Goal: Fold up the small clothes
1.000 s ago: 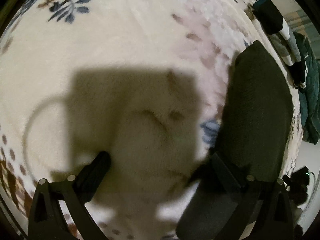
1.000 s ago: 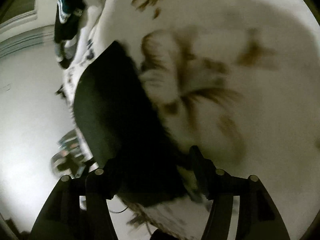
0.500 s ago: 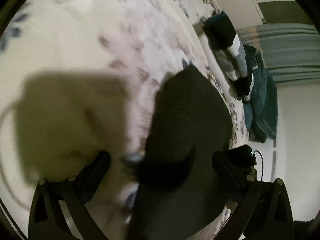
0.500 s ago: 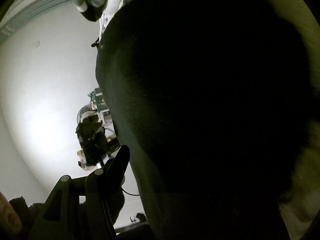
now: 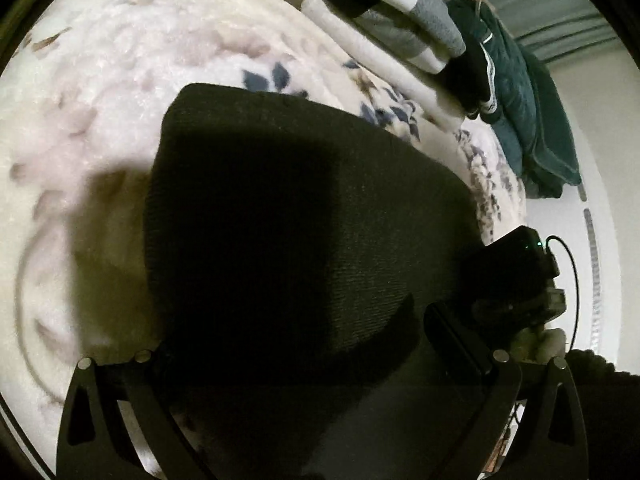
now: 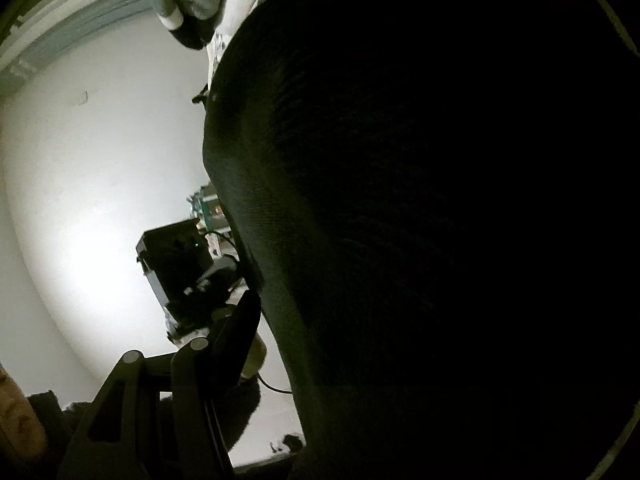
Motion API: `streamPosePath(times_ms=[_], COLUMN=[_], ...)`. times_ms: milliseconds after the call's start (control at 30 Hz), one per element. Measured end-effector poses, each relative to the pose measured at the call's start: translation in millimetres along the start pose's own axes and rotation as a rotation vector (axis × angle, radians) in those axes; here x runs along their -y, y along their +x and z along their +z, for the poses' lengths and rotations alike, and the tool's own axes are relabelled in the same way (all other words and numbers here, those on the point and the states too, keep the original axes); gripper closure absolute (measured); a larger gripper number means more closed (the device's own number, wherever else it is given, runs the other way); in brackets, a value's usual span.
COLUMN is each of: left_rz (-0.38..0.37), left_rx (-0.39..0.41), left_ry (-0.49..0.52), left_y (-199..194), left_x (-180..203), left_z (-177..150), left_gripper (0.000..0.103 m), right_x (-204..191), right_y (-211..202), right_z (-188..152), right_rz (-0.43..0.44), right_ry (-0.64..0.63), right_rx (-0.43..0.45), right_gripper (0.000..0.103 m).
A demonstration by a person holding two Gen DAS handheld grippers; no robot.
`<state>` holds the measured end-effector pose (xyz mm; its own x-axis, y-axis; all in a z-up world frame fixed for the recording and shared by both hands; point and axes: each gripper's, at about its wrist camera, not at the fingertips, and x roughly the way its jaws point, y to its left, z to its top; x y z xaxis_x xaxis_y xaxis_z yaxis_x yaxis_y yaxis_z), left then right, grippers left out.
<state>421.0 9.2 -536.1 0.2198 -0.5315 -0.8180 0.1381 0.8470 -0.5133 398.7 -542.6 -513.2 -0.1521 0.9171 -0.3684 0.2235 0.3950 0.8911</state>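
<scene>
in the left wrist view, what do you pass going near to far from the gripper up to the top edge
left gripper → black knitted garment held up in front of it → cream floral fleece blanket → folded black, white and grey striped clothes by the top edge
</scene>
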Motion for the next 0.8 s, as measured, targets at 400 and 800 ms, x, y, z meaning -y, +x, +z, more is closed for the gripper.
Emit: streamPosePath(times_ms=[400, 800], left_rz=[-0.011, -0.015], left_rx=[0.003, 0.027], left_ry=[-0.029, 0.003], left_y=[1, -16], left_x=[-4, -8], left_z=[1, 11], left_gripper=[0.0, 0.073], right_x=[-2, -7], right_y=[17, 34], right_z=[9, 2], right_rz=[-0.051, -0.119], right_ry=[0.049, 0.022], right_rx=[-0.008, 0.088], right_gripper=[0.041, 0.068])
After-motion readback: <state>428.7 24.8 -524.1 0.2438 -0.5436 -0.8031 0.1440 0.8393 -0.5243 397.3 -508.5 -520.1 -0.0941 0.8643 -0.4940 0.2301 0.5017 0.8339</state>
